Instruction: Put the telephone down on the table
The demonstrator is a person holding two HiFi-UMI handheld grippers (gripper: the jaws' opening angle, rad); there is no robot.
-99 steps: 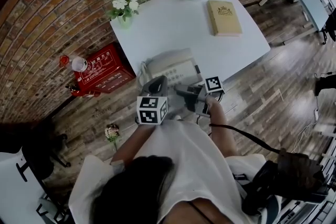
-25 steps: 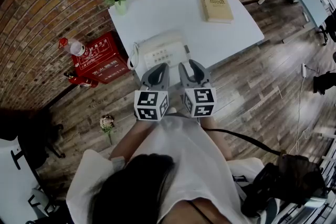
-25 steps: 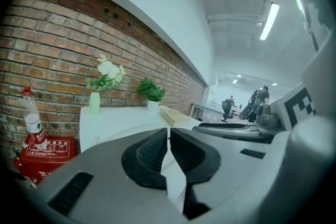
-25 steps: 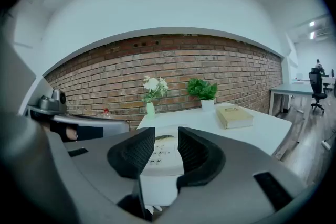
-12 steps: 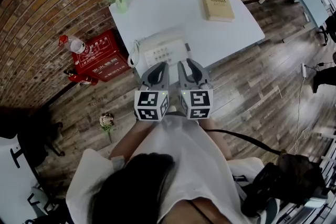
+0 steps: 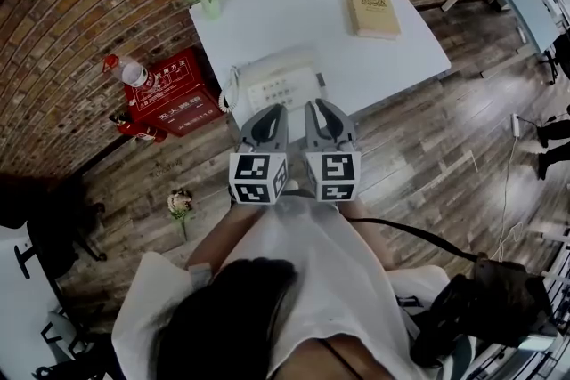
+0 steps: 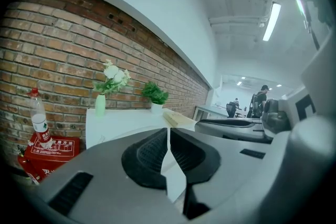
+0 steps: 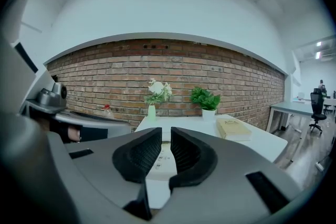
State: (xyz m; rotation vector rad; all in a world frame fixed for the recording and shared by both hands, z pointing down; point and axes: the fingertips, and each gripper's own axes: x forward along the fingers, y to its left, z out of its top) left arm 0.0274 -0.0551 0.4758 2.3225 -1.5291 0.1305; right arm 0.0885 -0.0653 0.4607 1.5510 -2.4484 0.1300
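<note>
Phone (image 6: 276, 83) lies at the table's (image 6: 294, 13) near edge, just ahead of both grippers, bare top beyond it; left gripper (image 7: 168, 134) pressed together, right gripper (image 8: 166, 134) empty, jaws just closing to a slit.

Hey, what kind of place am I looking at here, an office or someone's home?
Most likely an office or studio: a white table with a desk telephone stands against a bare brick wall, and another desk with a swivel chair sits off to the side.
</note>
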